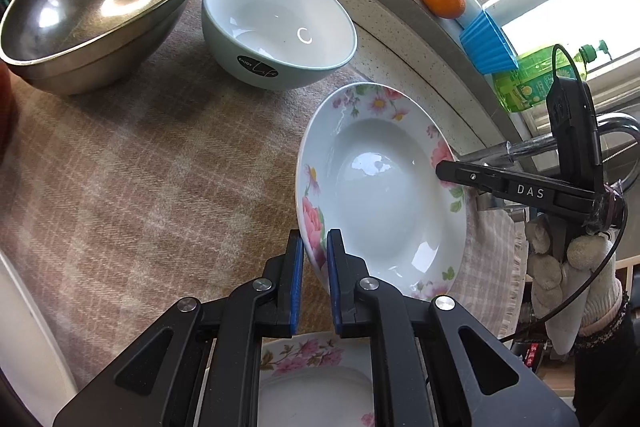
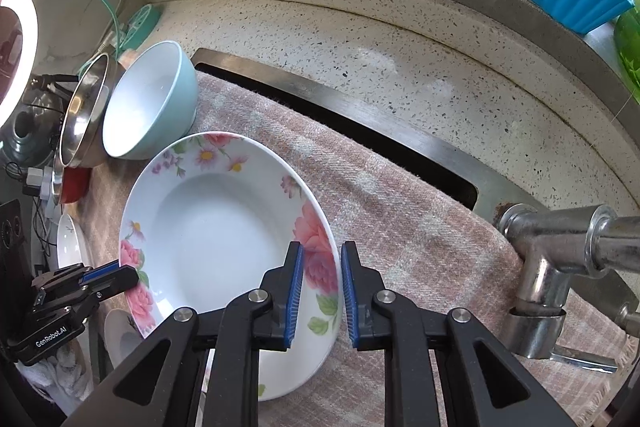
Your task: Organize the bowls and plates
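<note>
Both sets of jaws are clamped on opposite rims of one floral deep plate [image 1: 384, 183]: the left gripper [image 1: 316, 251] pinches its near-left edge, the right gripper [image 2: 322, 267] its right edge, and the plate appears lifted, tilted, above the plaid towel [image 1: 132, 179].

Judging by the layout, sorting is only partway. Left of the held plate, a second floral plate [image 1: 316, 383] lies beneath the left gripper, which may be the stack it is meant for. Beyond the plate, a pale blue ceramic bowl [image 1: 276, 27] and a steel mixing bowl [image 1: 100, 3] stand side by side, unnested. All four vessels are empty.
</note>
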`<state>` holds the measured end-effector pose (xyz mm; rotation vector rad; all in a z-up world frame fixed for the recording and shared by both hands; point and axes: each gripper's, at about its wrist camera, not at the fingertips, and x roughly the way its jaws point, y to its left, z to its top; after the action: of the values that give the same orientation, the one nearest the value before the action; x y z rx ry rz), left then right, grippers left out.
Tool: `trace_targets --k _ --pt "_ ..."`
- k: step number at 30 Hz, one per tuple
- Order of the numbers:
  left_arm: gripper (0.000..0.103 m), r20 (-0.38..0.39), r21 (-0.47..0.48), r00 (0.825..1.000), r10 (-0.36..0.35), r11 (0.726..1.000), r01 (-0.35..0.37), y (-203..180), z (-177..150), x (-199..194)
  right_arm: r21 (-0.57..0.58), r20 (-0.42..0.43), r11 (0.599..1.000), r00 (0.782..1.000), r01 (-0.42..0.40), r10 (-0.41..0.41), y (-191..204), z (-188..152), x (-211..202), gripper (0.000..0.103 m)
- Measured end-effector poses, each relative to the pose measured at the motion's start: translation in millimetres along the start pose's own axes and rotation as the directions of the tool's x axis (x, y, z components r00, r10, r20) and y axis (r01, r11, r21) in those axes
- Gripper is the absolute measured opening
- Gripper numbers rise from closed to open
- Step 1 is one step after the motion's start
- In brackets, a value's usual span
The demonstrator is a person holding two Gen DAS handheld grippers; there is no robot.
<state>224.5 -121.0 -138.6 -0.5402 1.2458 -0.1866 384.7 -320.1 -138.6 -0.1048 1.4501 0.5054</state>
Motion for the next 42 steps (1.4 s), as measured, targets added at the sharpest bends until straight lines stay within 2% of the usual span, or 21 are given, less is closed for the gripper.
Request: trace_targets --k 26,42 --pt "0.01 0.011 0.056 1.0 -0.017 0.998 0.016 3 -8 -25 0.055 0.041 0.998 0.999 -0.037 0.035 16 -35 -21 0.017" --pt "0.01 -0.016 0.121 0.999 -0.04 0.992 0.042 12 -20 -42 0.12 0.076 0.992 0.997 -0.04 0.031 29 -67 -36 0.017"
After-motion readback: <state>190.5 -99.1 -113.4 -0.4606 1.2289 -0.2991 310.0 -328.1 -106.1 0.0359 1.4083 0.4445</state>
